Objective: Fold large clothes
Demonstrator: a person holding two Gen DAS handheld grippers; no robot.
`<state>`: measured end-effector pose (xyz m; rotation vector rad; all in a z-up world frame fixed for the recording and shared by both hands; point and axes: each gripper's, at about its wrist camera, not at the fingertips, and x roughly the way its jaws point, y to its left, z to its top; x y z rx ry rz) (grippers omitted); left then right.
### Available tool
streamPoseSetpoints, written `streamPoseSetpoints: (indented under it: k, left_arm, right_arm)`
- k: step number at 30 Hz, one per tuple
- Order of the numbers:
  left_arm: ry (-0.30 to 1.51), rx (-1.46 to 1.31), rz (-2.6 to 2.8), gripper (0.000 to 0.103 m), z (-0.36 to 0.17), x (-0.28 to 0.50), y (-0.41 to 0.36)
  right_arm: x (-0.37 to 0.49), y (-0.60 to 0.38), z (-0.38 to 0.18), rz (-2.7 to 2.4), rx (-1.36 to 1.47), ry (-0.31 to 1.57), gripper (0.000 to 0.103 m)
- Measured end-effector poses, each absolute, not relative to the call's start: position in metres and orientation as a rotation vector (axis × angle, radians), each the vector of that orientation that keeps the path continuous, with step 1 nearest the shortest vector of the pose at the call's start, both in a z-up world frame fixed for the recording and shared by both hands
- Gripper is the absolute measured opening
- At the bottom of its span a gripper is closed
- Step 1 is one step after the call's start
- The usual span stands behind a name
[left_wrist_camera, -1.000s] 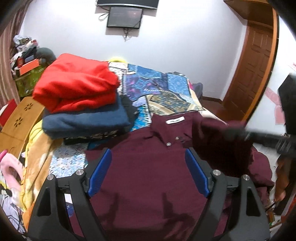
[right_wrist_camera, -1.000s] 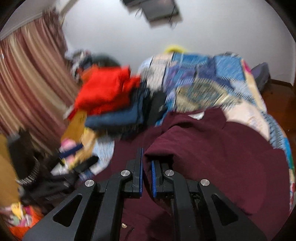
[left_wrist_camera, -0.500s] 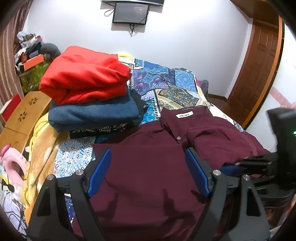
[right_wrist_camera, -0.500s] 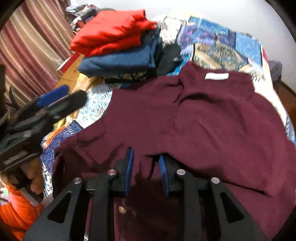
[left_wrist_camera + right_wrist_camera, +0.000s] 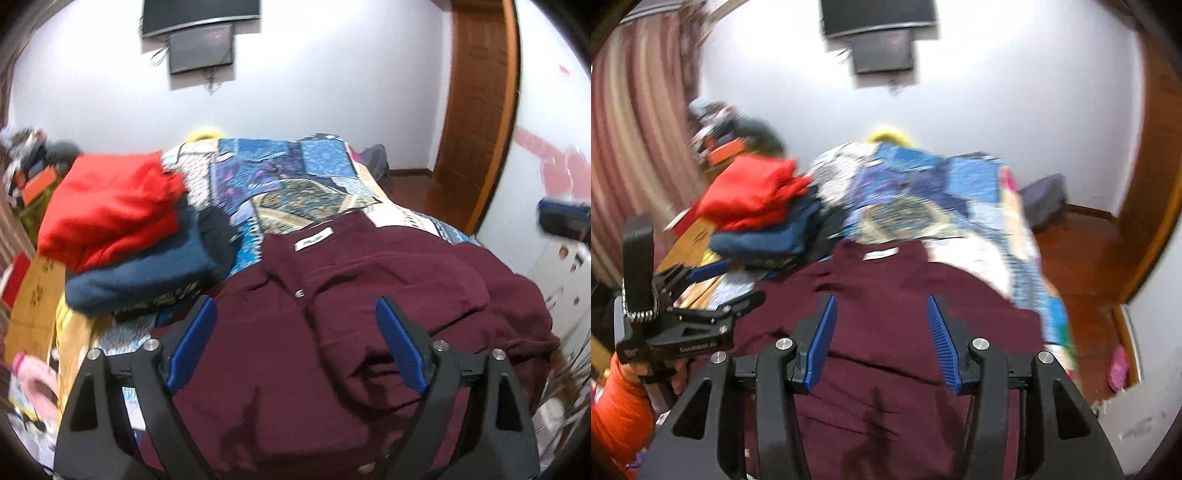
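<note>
Since a second ago, the sleeve that my right gripper (image 5: 881, 341) was pinching has been let go and now lies folded across the chest of the dark maroon button-up shirt (image 5: 332, 332), which is spread face-up on the near end of the blue patchwork bedspread (image 5: 295, 177), collar and white neck label (image 5: 313, 238) pointing toward the far wall. Both of my jaw pairs are opening: the right pair stands partly spread with only maroon cloth lying below it, nothing between its blue pads (image 5: 820, 341); the left gripper (image 5: 295, 343) stands spread wide above the shirt's front and also grips nothing. Left of the shirt sits a stack of folded garments, red fleece on top (image 5: 110, 206) and navy knit beneath (image 5: 140, 277), just beside the shirt's shoulder. Risks, as I judge them: the folded sleeve lies loose and rumpled at the shirt's right edge, so a hasty next grab may drag it back open; the right hem hangs over the bed's side and could slide floorward; a wide sweep of my left jaws could topple the nearby stack.
</note>
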<state>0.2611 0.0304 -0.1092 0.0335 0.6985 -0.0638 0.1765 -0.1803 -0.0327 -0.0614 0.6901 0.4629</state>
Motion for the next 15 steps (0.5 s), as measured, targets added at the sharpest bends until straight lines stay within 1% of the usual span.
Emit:
streamPoseSetpoints:
  k: [2,5,10,15]
  left_arm:
    - [0.708,0.077,-0.089,0.090,-0.112,0.267,0.011]
    - [0.736,0.142,-0.150,0.091,-0.119,0.278,-0.021]
    - [0.784,0.240,-0.215,0.091,-0.136,0.295,-0.068]
    - [0.839,0.329,-0.218,0.091,-0.160,0.307,-0.099]
  right_arm:
    - [0.174,-0.204,-0.030,0.419,-0.045,0.679,0.049]
    - [0.171,-0.237,-0.030,0.328,-0.040,0.663,0.054]
    - [0.175,-0.275,-0.040,0.191,-0.062,0.679,0.054]
    - [0.184,-0.285,-0.063,0.186,-0.069,0.733,0.054]
